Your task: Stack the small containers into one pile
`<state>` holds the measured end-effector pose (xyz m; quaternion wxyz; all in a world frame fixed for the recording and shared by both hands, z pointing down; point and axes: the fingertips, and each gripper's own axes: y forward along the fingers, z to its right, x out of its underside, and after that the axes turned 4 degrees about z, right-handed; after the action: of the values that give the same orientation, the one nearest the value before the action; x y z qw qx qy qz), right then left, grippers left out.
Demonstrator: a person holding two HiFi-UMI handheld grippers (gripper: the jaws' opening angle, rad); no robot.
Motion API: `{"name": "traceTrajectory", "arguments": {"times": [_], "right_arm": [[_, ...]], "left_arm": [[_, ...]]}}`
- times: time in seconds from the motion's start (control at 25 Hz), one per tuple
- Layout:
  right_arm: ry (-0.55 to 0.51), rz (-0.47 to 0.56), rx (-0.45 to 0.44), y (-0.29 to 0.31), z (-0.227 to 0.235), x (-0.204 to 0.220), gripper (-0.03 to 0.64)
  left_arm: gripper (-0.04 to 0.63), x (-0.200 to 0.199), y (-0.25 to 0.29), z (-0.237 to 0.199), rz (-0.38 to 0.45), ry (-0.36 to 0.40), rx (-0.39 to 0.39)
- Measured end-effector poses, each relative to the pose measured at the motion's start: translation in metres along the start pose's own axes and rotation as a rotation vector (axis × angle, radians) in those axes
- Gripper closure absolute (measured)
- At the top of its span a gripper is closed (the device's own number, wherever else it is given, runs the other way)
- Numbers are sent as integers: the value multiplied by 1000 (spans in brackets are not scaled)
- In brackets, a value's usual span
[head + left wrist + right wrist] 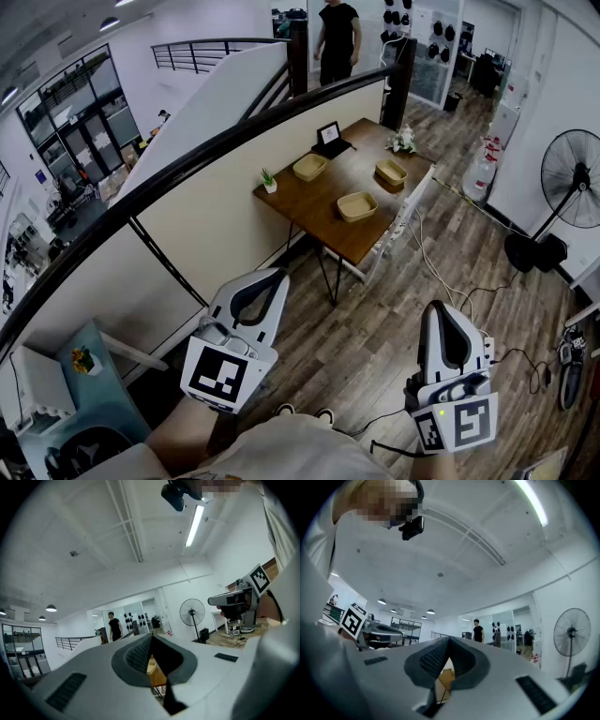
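Observation:
Three small tan woven containers stand apart on the brown wooden table (314, 204), far ahead of me: one at the back left (310, 167), one at the back right (391, 172), one nearer the front (357, 206). My left gripper (277, 275) and right gripper (440, 308) are held close to my body, well short of the table, above the wood floor. Both are shut with nothing between the jaws. In the left gripper view the closed tips (151, 637) point up and forward; a sliver of the table shows below them. The right gripper view shows its tips (449, 640) closed the same way.
A small potted plant (268, 180), a tablet on a stand (330, 138) and white flowers (403, 141) share the table. A white chair (395, 230) stands at its right side. A railed wall runs along the left. A person (337, 37) stands beyond. A floor fan (568, 199) and cables lie right.

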<state>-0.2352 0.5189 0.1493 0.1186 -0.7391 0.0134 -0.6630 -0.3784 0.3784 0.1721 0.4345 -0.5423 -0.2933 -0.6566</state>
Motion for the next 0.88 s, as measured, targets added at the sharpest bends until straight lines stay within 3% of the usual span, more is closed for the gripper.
{"name": "traceTrajectory", "arguments": {"times": [0.2, 0.64, 0.76, 0.8, 0.84, 0.88], "right_arm": [[-58, -29, 22, -4, 9, 4, 614], [-22, -36, 13, -17, 39, 13, 614], [58, 19, -9, -23, 43, 8, 612], [113, 50, -26, -25, 44, 5, 549], [158, 69, -41, -26, 45, 3, 275], [174, 67, -48, -26, 47, 4, 146]], "left_arm": [[592, -3, 0, 9, 1, -14, -3], [592, -2, 11, 38, -4, -61, 6], [592, -7, 14, 54, 25, -78, 33], [592, -9, 14, 56, 36, -95, 15], [552, -9, 15, 56, 46, -113, -5], [360, -8, 17, 56, 51, -131, -17]]}}
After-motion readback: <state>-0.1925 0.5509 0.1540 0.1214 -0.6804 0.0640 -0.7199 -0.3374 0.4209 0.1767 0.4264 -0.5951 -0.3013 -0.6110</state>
